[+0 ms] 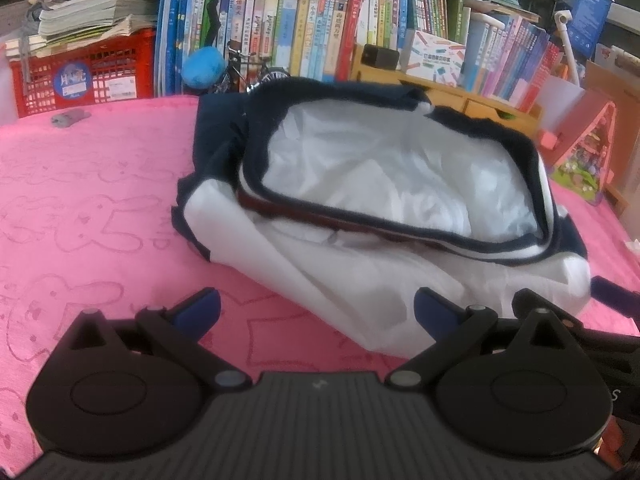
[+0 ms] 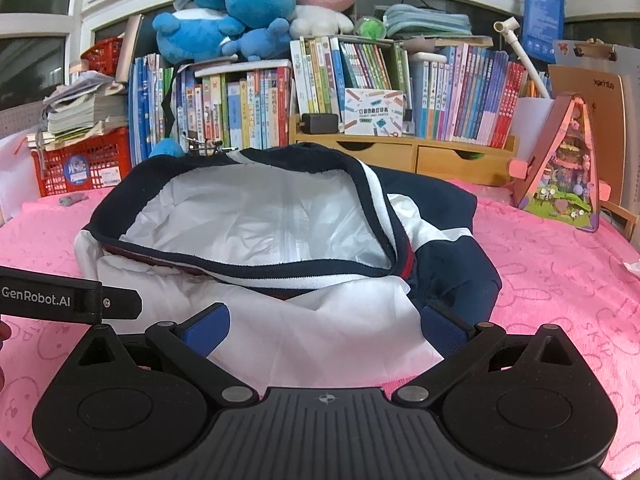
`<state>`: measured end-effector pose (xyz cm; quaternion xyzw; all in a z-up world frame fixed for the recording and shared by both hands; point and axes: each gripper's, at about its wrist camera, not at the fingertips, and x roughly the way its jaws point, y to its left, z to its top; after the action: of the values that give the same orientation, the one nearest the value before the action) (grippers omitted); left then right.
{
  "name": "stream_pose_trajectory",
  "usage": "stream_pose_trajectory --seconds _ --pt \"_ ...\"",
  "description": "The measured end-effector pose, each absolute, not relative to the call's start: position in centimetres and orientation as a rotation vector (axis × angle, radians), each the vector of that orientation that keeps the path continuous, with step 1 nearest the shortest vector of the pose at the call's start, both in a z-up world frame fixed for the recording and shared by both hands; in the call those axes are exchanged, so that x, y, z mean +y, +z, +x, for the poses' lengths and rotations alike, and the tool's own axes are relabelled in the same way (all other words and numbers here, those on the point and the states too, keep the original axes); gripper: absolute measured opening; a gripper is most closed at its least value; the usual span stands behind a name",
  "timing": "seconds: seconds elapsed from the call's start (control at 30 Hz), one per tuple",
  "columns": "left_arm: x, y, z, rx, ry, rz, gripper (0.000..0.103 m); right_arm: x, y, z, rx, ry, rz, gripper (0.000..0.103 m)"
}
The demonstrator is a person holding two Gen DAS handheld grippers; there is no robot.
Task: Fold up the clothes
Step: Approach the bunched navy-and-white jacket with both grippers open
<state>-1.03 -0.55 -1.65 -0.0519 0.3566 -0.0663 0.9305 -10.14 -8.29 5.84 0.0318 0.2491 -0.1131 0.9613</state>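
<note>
Navy-and-white lined jacket [image 2: 280, 240] sits bunched on the pink rabbit-print blanket [image 1: 100, 200], hem gaping near both grippers, left [image 1: 316, 312] and right [image 2: 324, 328], spread wide, empty, probably lining up a grab.

Jacket [image 2: 280, 220]: thin crinkled white lining, knit navy trim; pink cover [image 1: 100, 200]: embossed matt cloth; grippers' [image 2: 324, 328] matt black plastic

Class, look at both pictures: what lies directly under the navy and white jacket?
The jacket rests on a pink cloth printed with rabbit outlines, which shows on all sides. What the cloth covers, and anything beneath the jacket's bulk, is hidden.
</note>
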Motion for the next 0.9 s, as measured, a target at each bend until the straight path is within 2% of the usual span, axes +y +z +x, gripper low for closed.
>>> stream_pose_trajectory --seconds 0.9 --pt "-0.57 -2.5 -0.88 0.774 -0.138 -0.099 0.103 -8.01 4.85 -9.73 0.543 -0.231 0.062 0.103"
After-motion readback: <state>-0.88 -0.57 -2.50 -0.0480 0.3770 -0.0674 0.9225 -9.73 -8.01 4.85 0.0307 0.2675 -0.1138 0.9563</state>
